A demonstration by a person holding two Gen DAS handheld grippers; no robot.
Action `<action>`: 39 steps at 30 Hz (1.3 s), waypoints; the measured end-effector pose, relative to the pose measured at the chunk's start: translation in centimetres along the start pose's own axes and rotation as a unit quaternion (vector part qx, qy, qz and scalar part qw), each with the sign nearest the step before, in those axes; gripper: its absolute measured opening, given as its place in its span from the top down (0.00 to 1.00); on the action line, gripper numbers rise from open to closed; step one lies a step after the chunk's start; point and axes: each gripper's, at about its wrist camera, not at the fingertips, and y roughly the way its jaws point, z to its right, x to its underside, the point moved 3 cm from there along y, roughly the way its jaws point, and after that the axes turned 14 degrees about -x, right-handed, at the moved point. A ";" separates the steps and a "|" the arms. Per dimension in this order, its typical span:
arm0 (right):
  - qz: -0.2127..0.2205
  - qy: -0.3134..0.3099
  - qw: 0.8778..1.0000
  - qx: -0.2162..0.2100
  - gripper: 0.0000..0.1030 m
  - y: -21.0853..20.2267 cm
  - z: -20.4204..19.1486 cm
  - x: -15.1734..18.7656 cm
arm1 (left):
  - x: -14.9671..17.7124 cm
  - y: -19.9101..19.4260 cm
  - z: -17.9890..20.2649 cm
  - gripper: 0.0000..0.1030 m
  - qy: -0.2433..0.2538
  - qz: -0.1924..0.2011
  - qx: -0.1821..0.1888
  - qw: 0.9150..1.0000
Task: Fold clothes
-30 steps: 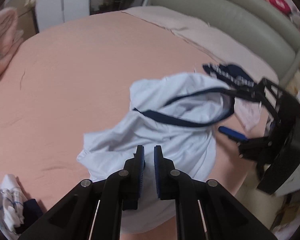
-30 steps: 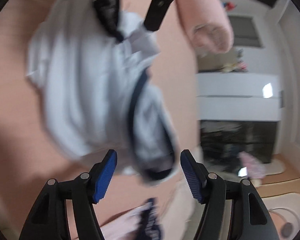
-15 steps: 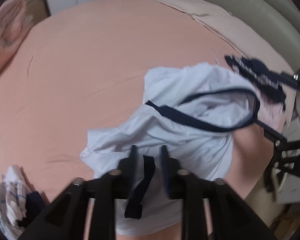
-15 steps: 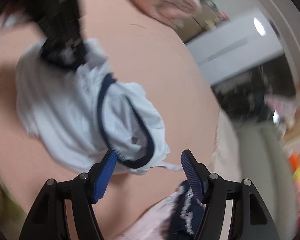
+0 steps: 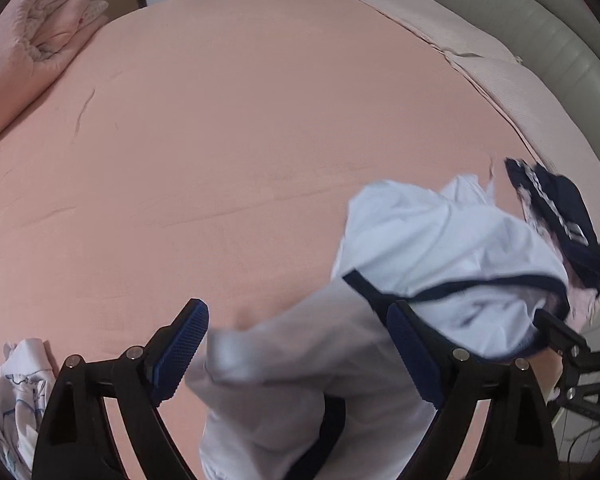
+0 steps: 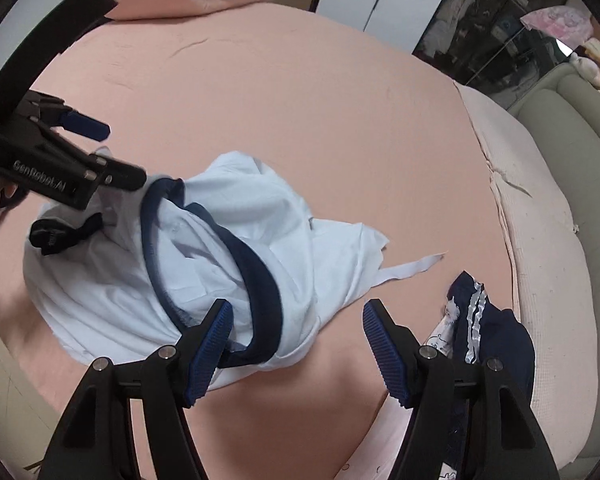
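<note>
A pale blue shirt with navy trim (image 6: 204, 264) lies crumpled on the pink bed (image 6: 300, 112). It also shows in the left wrist view (image 5: 440, 248), low and right, part of it blurred. My left gripper (image 5: 296, 352) is open, with shirt cloth lying between and below its jaws; it also shows in the right wrist view (image 6: 112, 156), above the shirt's left end. My right gripper (image 6: 296, 344) is open and empty, hovering over the shirt's near edge; its frame shows in the left wrist view (image 5: 568, 360).
A navy and pink garment (image 6: 480, 340) lies at the bed's right edge, also in the left wrist view (image 5: 556, 216). A rolled pink duvet (image 5: 32, 48) is at the far left. A patterned white garment (image 5: 16, 392) lies near left. A grey headboard (image 6: 572, 120) stands right.
My left gripper has opened and let go of the shirt, which has dropped back onto the bed. My right gripper has swung round to face across the bed, still open.
</note>
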 end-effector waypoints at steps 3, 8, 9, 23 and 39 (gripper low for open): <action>-0.010 0.023 1.000 0.000 0.34 0.7 0.7 -0.3 | -0.9 0.7 -0.1 0.11 -0.028 -0.017 0.017 0.999; -0.029 0.084 0.995 -0.049 0.34 1.7 1.5 -0.4 | -2.2 1.9 0.8 0.11 -0.043 -0.046 0.028 0.998; -0.031 0.093 0.994 -0.054 0.34 1.8 1.6 -0.4 | -2.3 2.2 1.3 0.11 -0.039 -0.050 0.024 0.998; -0.072 0.090 0.993 0.023 0.34 4.3 3.3 1.5 | 1.1 3.7 5.7 0.11 0.075 -0.074 -0.059 0.993; 0.032 0.075 0.987 0.142 0.26 1.5 4.3 2.0 | 8.0 1.1 4.3 0.10 0.018 -0.059 -0.063 0.996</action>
